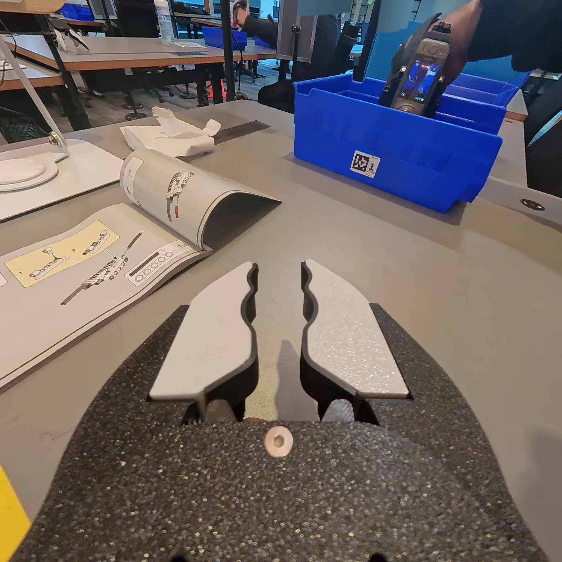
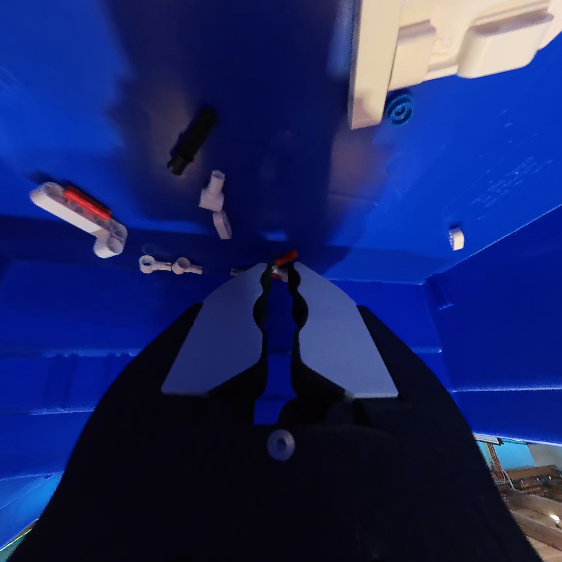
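Blue plastic bin [image 1: 395, 143], ribbed walls, stands far right on the grey table [image 1: 365, 273]; a square-coded sticker [image 1: 365, 164] sits on its near wall. The right gripper [image 2: 281, 267] reaches down into it, its fingers drawn close around a small red-and-white piece [image 2: 281, 266]; blur leaves it unclear whether the pads press on it. On the bin floor: a white bent beam [image 2: 79, 219] with a red rod [image 2: 86, 202] on it, far left; a black pin [image 2: 193, 141]; a white connector [image 2: 213, 194]; two white ring-ended links [image 2: 168, 265]; a large white moulded block [image 2: 441, 54] far right; a small white stub [image 2: 455, 239]. Left gripper [image 1: 279, 267] hovers over bare table, smooth grey fingers [image 1: 219, 328] apart with nothing between them. Left of it an open booklet [image 1: 121, 243], page curled; beyond, crumpled white tissue [image 1: 173, 133].
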A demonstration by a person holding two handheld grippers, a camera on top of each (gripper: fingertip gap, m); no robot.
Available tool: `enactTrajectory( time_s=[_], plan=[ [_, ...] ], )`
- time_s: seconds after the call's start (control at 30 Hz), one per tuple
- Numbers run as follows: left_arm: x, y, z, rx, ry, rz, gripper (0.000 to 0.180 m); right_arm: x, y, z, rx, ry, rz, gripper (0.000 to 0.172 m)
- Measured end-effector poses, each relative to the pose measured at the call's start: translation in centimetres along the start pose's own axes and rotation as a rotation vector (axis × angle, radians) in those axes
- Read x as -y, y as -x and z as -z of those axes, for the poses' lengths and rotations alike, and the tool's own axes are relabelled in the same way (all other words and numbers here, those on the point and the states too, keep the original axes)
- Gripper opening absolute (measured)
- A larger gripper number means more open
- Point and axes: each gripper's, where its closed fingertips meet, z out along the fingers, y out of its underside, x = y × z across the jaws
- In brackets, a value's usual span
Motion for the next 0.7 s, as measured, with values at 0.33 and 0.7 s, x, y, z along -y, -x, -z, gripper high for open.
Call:
enactTrajectory(
  time_s=[0.33,0.7],
  plan=[
    [0.04,-0.05,0.06,0.003,-0.004,-0.009,0.027,0.09,-0.11,0.16,-0.031,0.009,-0.015,0.012],
    [0.09,-0.19,0.1,0.007,-0.008,-0.025,0.027,0.18,-0.43,0.21,-0.016,-0.01,-0.095,0.0]
  ],
)
